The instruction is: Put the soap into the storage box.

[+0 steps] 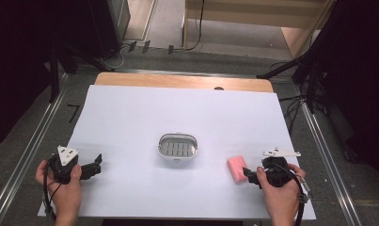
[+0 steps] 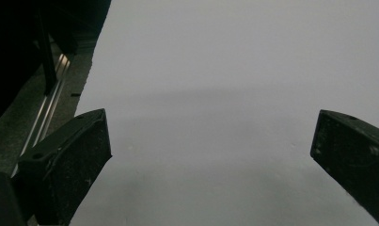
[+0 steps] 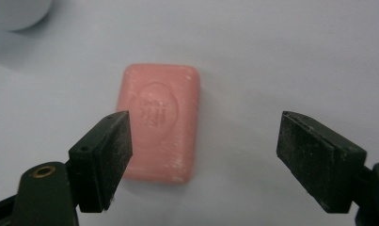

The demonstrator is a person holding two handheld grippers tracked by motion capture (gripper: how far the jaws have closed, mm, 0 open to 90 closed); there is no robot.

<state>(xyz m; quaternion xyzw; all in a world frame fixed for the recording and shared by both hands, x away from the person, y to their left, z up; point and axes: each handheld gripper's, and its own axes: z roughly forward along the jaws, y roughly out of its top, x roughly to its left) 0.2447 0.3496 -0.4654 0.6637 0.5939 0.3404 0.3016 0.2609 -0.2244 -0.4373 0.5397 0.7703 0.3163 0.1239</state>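
Observation:
A pink bar of soap (image 1: 236, 167) lies flat on the white sheet, right of a small oval soap dish (image 1: 177, 145) with a slatted floor. My right gripper (image 1: 249, 175) rests at the soap's near right corner and is open. In the right gripper view the soap (image 3: 164, 108) sits just ahead of the jaws and toward the left one, which covers its near left corner; my right gripper (image 3: 203, 141) holds nothing. My left gripper (image 1: 95, 166) lies open at the sheet's front left. Its jaws stand wide over bare sheet, so my left gripper (image 2: 210, 155) is empty.
The white sheet (image 1: 130, 117) covers most of the wooden table (image 1: 182, 81). Metal rails (image 1: 29, 150) run along both sides. The sheet's left edge and a rail (image 2: 46, 117) appear in the left gripper view. The dish's rim (image 3: 18, 12) peeks into the right gripper view's top left corner.

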